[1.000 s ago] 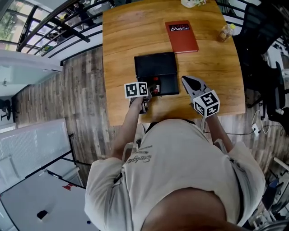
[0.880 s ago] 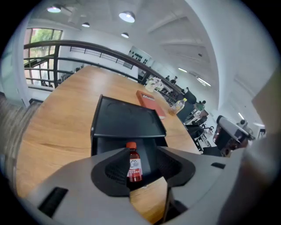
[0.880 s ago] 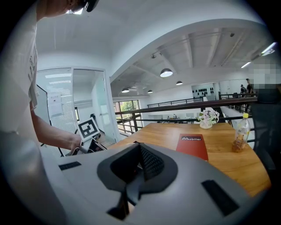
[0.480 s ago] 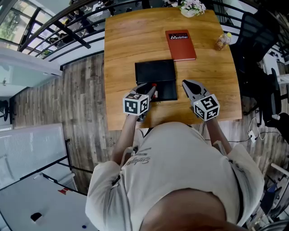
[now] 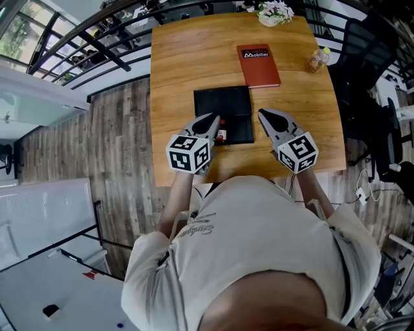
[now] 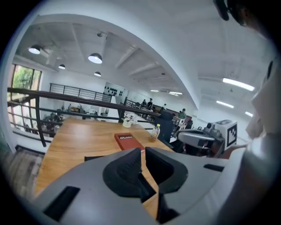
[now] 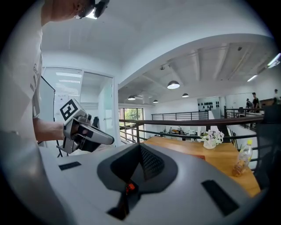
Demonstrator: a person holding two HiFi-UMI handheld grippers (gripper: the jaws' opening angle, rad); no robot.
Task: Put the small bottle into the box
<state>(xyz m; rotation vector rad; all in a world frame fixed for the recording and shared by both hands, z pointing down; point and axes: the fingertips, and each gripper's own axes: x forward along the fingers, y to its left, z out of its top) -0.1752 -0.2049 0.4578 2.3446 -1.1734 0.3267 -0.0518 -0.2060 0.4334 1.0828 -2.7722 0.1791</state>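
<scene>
The black box (image 5: 223, 103) lies open in the middle of the wooden table (image 5: 174, 58). The small white bottle (image 5: 221, 133) with a red cap rests in the box's near half, at its left edge. My left gripper (image 5: 212, 120) hovers just left of the bottle, raised above the table. Its jaws are shut with nothing between them (image 6: 143, 151). My right gripper (image 5: 262, 114) hangs to the right of the box, also shut and empty (image 7: 139, 147). A sliver of the box (image 6: 94, 157) shows in the left gripper view.
A red book (image 5: 259, 64) lies behind the box. At the table's far edge stand a vase of flowers (image 5: 275, 11) and a drink bottle (image 5: 317, 59). A black railing (image 5: 84, 39) runs along the left. The person's body covers the table's near edge.
My left gripper has drawn back from the box and risen, and its jaws have closed. The small bottle stays in the box. The right gripper has barely moved.
</scene>
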